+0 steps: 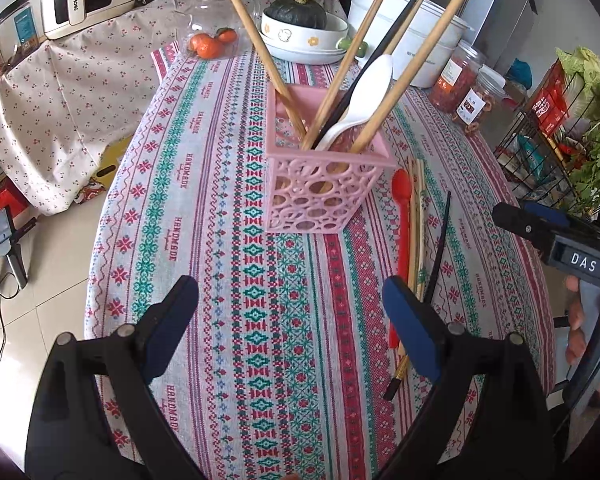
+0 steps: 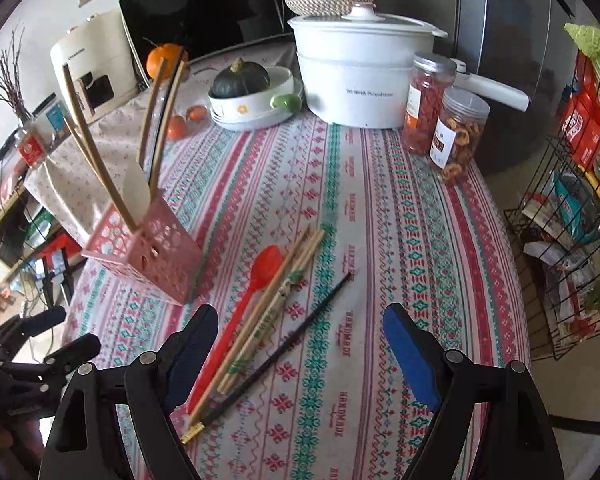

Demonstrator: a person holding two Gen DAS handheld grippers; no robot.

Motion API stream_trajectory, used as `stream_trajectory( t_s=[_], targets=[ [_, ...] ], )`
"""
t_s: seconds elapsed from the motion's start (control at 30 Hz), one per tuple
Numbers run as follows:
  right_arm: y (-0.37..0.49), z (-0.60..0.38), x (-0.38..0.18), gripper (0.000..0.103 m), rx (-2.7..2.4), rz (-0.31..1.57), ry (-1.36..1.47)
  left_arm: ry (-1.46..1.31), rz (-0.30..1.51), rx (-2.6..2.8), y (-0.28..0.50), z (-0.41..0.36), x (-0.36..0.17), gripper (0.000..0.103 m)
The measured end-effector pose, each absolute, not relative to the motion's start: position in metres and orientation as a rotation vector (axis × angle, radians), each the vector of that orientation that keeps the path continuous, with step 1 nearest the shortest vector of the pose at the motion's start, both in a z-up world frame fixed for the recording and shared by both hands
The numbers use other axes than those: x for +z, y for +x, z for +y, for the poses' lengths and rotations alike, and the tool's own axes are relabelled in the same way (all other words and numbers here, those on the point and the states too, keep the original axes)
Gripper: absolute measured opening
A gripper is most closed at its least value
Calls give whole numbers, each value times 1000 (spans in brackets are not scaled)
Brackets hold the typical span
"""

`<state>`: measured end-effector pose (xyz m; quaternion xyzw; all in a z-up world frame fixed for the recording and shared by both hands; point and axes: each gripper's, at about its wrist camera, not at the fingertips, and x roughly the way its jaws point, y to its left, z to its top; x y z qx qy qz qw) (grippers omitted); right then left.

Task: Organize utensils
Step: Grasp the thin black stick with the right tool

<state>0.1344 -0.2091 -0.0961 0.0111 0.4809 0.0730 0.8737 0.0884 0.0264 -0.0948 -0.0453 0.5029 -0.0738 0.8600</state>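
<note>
Both hand-held grippers gape empty over the woven-patterned table point(image 2: 380, 200).
Left hand-held gripper point(image 1: 292, 332) and right hand-held gripper point(image 2: 300, 356) spread wide; red plastic spoon point(image 2: 256, 280), bamboo chopsticks point(image 2: 276, 296), thin black chopstick point(image 2: 292, 336) lie right of the perforated pink basket point(image 1: 320, 188).

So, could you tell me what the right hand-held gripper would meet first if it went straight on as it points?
Probably the black chopstick between its open jaws, or bare tablecloth beside it.

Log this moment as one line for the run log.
left gripper open | right gripper open | red spoon, chopsticks on tablecloth | pink basket holding utensils
</note>
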Motion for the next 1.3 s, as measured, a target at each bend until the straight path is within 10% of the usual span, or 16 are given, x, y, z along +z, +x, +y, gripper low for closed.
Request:
stream_trajectory(
  t_s=[1.0, 1.3],
  targets=[
    [174, -197, -180, 92, 60, 1157, -47, -34, 1128, -164, 90, 14, -112, 93],
    [155, -186, -168, 24, 157, 1155, -68, -30, 1134, -187, 88, 6, -112, 93]
  ],
)
